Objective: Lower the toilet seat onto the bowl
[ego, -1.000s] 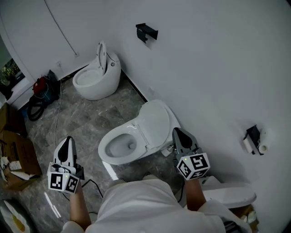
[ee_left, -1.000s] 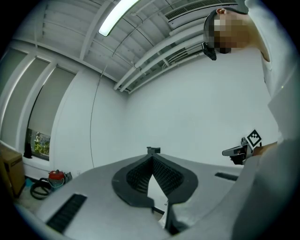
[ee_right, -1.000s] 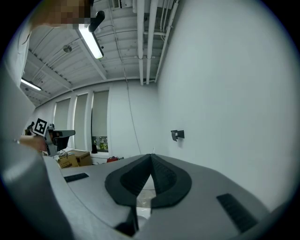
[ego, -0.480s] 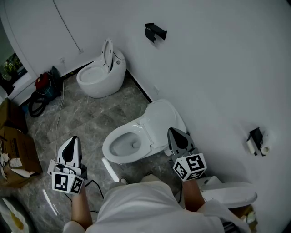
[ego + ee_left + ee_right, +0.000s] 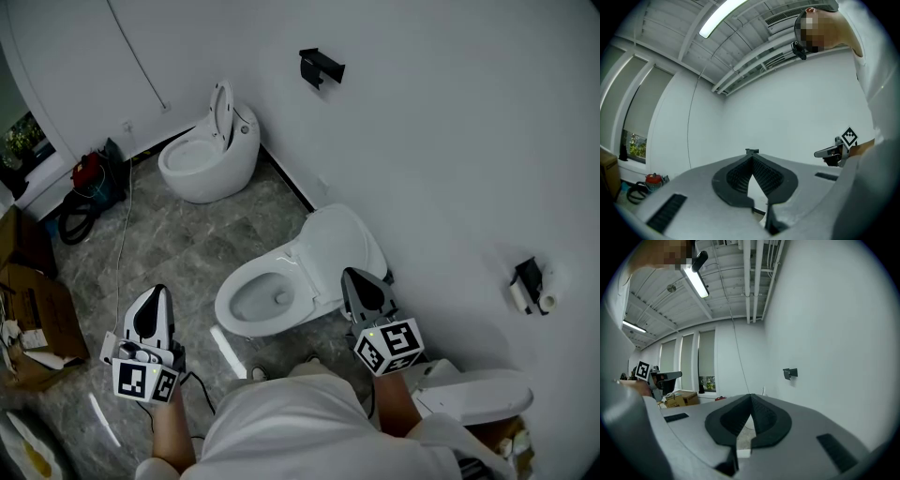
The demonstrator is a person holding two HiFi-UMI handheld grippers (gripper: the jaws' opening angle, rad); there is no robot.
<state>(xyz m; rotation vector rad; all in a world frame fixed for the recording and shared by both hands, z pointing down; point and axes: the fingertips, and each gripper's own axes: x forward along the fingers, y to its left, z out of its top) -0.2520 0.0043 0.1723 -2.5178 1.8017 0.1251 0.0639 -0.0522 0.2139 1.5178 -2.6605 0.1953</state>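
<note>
The toilet seat (image 5: 336,249) stands raised just ahead of your right claw (image 5: 354,277), untouched. That claw and your left claw (image 5: 155,294), well aside, are closed and empty. Approach step in hand: next, tip the seat forward onto the bowl (image 5: 242,317).

floor (image 5: 187,244): grey, marble-patterned tiles, running up to the white walls
near toilet (image 5: 272,295): white, stands on the floor against the right-hand wall, bowl uncovered, seat tipped back
far toilet (image 5: 202,159): white, rounded, stands in the corner, seat upright
red appliance (image 5: 86,173): by the left wall, with a coiled black hose (image 5: 73,223) just beside it
cardboard boxes (image 5: 33,323): at the left edge, flaps open
thin cable (image 5: 123,244): trails across the tiles from the far wall
white strip (image 5: 228,351): lies flat just beside the near toilet's base
</note>
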